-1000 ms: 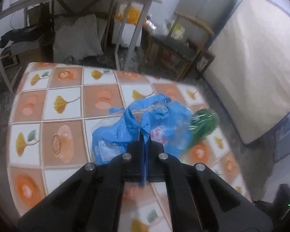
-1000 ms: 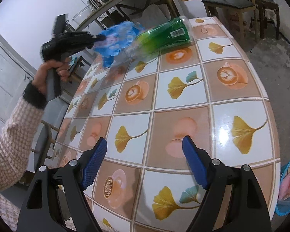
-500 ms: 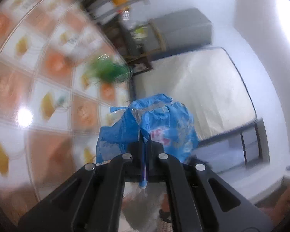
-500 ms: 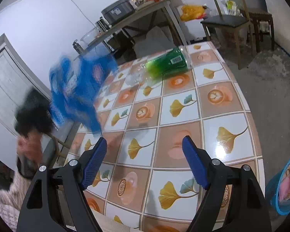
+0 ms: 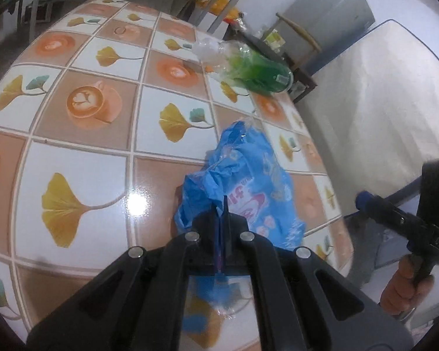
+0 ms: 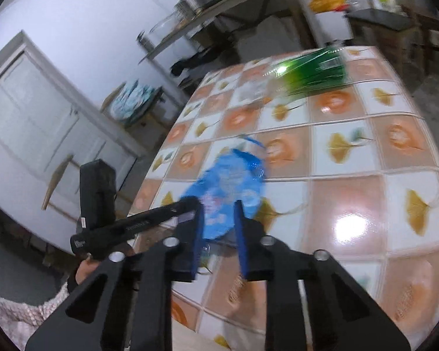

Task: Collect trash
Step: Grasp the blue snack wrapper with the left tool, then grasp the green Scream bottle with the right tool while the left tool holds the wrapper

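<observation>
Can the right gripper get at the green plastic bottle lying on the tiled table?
Probably not yet: the right gripper straddles the crumpled blue plastic bag, with the green plastic bottle beyond it.

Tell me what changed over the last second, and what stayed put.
The left claw, shut on the blue plastic bag, swung it from beside the green bottle toward the table's near edge. The right claw narrowed from wide open and closed in around the bag's lower end; whether it grips yet is unclear. The bottle stayed lying on the tiled table, and the left grip never let go.
</observation>
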Demonstrator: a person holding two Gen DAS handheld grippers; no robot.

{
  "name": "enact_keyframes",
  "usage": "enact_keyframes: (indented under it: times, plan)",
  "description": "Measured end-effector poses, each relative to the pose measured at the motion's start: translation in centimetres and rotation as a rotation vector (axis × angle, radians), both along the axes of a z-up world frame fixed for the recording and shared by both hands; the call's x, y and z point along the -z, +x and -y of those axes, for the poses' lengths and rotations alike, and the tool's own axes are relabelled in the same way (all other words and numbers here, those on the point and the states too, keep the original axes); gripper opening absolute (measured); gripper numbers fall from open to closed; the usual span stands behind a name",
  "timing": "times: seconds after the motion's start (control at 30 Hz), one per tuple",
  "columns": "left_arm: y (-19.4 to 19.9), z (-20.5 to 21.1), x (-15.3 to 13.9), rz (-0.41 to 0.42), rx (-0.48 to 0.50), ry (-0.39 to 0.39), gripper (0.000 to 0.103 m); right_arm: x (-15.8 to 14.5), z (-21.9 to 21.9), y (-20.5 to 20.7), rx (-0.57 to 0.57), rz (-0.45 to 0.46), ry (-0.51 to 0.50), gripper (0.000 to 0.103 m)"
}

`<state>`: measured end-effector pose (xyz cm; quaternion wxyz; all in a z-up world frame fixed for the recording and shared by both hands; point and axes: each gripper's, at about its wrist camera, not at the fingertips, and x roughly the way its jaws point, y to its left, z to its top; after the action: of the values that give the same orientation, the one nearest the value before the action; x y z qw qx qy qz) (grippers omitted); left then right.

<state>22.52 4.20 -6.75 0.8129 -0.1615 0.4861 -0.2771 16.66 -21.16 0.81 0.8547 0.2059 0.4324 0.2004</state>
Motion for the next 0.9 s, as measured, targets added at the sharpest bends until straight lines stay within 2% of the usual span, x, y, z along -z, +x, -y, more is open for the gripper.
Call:
enact_keyframes:
  times: [0.17, 0.37, 0.43, 0.5, 0.53, 0.6, 0.73, 0.9]
  plan:
    - [-0.1, -0.1, 1.4, -0.028, -0.002, -0.006, 0.000, 2.8, -3.0, 4.6, -0.059, -0.068, -0.063, 0.006]
    - [-0.6, -0.1, 1.4, 0.035, 0.035, 0.031, 0.002, 6.2, -4.5, 7.4, -0.088, -0.169, -0.131, 0.005]
    - [-1.0, -0.3, 1.0, 0.073, 0.050, 0.047, 0.013, 7.0, -4.6, 7.5, -0.093, -0.195, -0.134, 0.005]
    - [-1.6, -0.6, 0.2, 0.139, 0.075, 0.041, 0.036, 7.7, -4.6, 7.6, -0.106, -0.223, -0.124, 0.005]
    - [-1.8, -0.5, -0.2, 0.171, 0.095, 0.045, 0.041, 8.1, -4.6, 7.8, -0.118, -0.245, -0.113, 0.005]
    - [-2.2, 0.0, -0.7, 0.217, 0.140, 0.073, 0.061, 8.4, -4.1, 7.9, -0.125, -0.256, -0.074, 0.005]
    - [-2.7, 1.8, -1.1, 0.298, 0.269, 0.160, 0.068, 9.1, -3.6, 8.5, -0.142, -0.304, -0.012, 0.003]
    - [-2.3, 3.2, -0.5, 0.347, 0.344, 0.273, 0.068, 10.0, -2.5, 9.5, -0.157, -0.381, 0.095, 0.002]
